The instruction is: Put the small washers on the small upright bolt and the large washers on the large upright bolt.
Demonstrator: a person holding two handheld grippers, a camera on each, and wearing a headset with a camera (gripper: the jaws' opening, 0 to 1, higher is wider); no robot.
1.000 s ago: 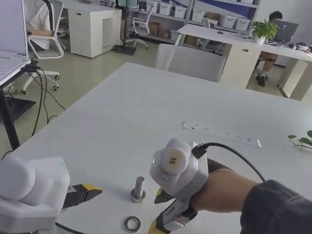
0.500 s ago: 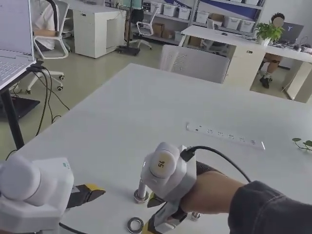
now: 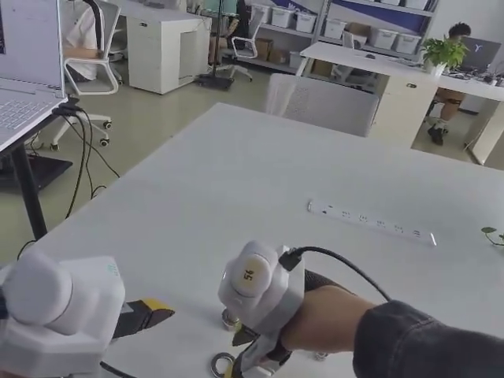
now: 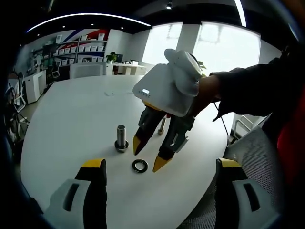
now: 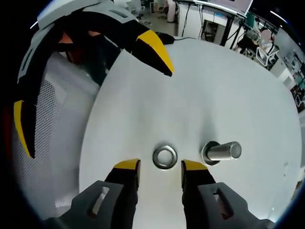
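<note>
Jaws apart: right gripper (image 5: pixel 160 165) at washer (image 5: pixel 165 157), left gripper (image 4: pixel 160 164) wider; left gripper view adds small bolt (image 4: pixel 162 125).

Washer (image 5: pixel 165 157) lies on my table (image 5: pixel 214 86) just beside the upright bolt (image 5: pixel 221 151), right gripper (image 5: pixel 159 168) above it, left gripper (image 4: pixel 161 163) farther from that bolt.

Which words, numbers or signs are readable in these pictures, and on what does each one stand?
"54": on the round white cap on top of the right gripper, seen in the head view.
Laptop screen at the far left: too blurred to read.
No other readable text.
</note>
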